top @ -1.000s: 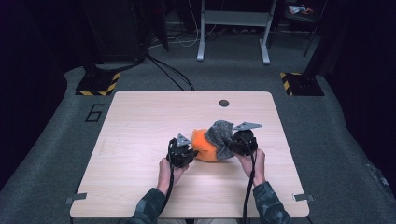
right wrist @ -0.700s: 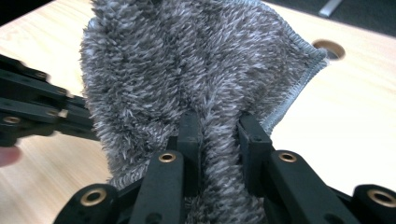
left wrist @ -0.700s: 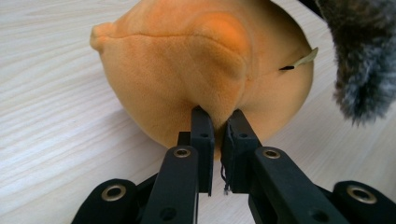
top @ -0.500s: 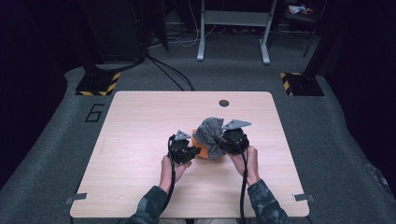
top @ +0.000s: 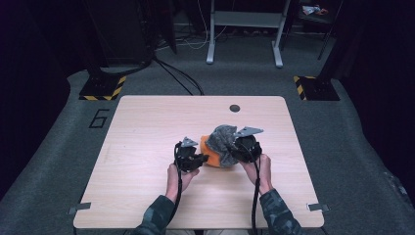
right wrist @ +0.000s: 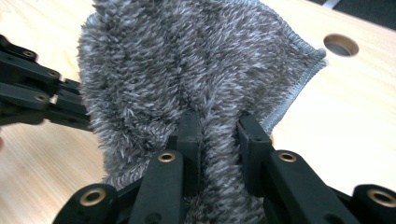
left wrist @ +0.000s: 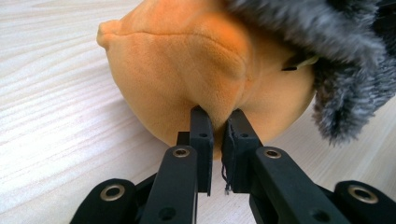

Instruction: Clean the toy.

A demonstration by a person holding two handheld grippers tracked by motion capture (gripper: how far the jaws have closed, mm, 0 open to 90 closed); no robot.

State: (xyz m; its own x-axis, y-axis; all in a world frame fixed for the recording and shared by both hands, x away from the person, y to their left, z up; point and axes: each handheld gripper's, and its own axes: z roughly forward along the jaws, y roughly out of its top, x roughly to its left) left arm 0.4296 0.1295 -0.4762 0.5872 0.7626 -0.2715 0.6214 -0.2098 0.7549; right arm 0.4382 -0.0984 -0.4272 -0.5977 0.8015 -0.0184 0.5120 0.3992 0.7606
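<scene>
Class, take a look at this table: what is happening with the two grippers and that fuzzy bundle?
A person holds a gripper in each hand at a wooden table. The left gripper pinches the orange plush; the right gripper is shut on the grey shaggy cloth draped over the plush. The bundle sits between them on the table.

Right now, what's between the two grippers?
The orange plush with the grey furry cloth draped over it. In the high view both sit between the left gripper and right gripper; each gripper view shows its jaws pinching one.
</scene>
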